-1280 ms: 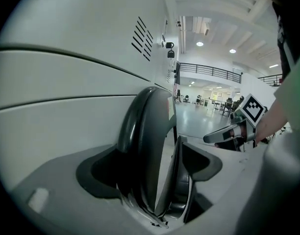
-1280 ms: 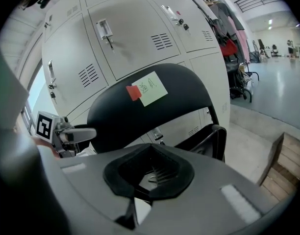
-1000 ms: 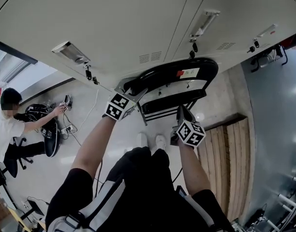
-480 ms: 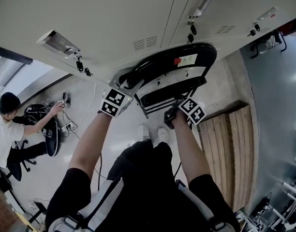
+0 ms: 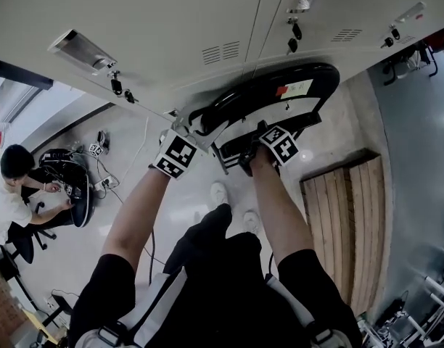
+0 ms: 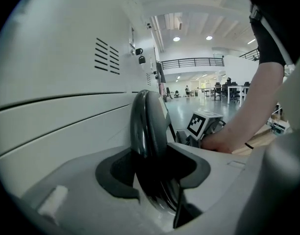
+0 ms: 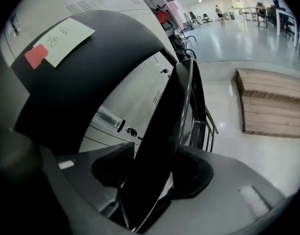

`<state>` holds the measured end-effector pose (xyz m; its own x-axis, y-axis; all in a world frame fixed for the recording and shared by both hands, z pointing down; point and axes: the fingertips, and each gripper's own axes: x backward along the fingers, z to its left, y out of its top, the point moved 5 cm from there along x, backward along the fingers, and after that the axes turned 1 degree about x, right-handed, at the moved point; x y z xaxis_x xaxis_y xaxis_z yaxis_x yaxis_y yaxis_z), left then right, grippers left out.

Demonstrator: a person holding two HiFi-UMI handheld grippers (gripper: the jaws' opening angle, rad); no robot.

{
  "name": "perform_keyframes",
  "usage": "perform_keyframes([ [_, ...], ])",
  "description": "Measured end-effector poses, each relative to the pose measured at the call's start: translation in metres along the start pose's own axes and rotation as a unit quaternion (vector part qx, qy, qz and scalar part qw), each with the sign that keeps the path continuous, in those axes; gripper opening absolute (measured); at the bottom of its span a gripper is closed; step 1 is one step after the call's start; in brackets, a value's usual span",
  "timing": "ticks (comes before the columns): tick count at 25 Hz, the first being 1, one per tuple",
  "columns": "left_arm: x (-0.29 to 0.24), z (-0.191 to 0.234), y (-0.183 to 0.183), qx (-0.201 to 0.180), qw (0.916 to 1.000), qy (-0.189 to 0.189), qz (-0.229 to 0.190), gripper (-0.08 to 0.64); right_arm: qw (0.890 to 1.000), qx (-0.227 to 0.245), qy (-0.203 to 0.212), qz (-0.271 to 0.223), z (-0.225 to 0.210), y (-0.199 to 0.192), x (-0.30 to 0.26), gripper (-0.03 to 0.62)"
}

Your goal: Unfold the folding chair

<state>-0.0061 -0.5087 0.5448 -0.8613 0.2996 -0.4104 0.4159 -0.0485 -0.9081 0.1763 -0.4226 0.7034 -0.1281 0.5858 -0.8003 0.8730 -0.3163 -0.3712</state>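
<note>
Both pinching folding chair [image 5: 251,96], left claw [image 6: 152,180] on backrest [image 6: 147,126], right claw [image 7: 155,180] just closed onto seat [image 7: 169,121].

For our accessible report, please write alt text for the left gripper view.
The left gripper clamps the black rounded edge of a folding chair beside white lockers. At right, a person's bare forearm crosses in front of a bright open hall.

Pale grey metal lockers [image 5: 171,20] across top of frame; slatted wooden pallet [image 5: 345,216] lower right; seated person in white shirt [image 5: 10,194] far left, beside tangled black cables [image 5: 62,167].
</note>
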Motion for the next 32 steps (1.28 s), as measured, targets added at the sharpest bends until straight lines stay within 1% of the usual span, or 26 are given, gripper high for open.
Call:
perform_keyframes([
  [2, 0.001, -0.008, 0.001, -0.003, 1.0000, -0.005, -0.001, 0.181, 1.000, -0.006, 0.020, -0.004, -0.006, -0.001, 0.004, 0.195],
  [6, 0.006, -0.026, -0.001, 0.000, 0.9999, -0.013, 0.003, 0.176, 0.998, -0.016, 0.052, -0.004, -0.025, -0.009, 0.014, 0.209],
  [10, 0.008, -0.036, 0.000, 0.028, 0.9996, -0.006, 0.006, 0.167, 0.997, -0.020, 0.069, -0.003, -0.038, -0.012, 0.024, 0.209],
  [14, 0.008, -0.042, -0.002, 0.040, 0.9991, -0.001, 0.015, 0.169, 0.997, -0.012, 0.081, 0.011, -0.056, -0.017, 0.037, 0.209],
  [17, 0.009, -0.044, -0.005, 0.050, 0.9985, 0.003, 0.022, 0.173, 0.996, -0.018, 0.091, 0.015, -0.075, -0.025, 0.051, 0.198],
  [21, 0.011, -0.050, -0.008, 0.066, 0.9972, 0.000, 0.036, 0.178, 0.993, -0.043, 0.111, 0.026, -0.107, -0.040, 0.070, 0.190],
  [25, 0.011, -0.061, -0.013, 0.072, 0.9963, 0.003, 0.046, 0.183, 0.989, -0.061, 0.128, 0.040, -0.147, -0.056, 0.087, 0.192],
  [32, 0.011, -0.082, -0.026, 0.087, 0.9943, 0.003, 0.063, 0.187, 0.985, -0.090, 0.133, 0.063, -0.224, -0.088, 0.107, 0.206],
])
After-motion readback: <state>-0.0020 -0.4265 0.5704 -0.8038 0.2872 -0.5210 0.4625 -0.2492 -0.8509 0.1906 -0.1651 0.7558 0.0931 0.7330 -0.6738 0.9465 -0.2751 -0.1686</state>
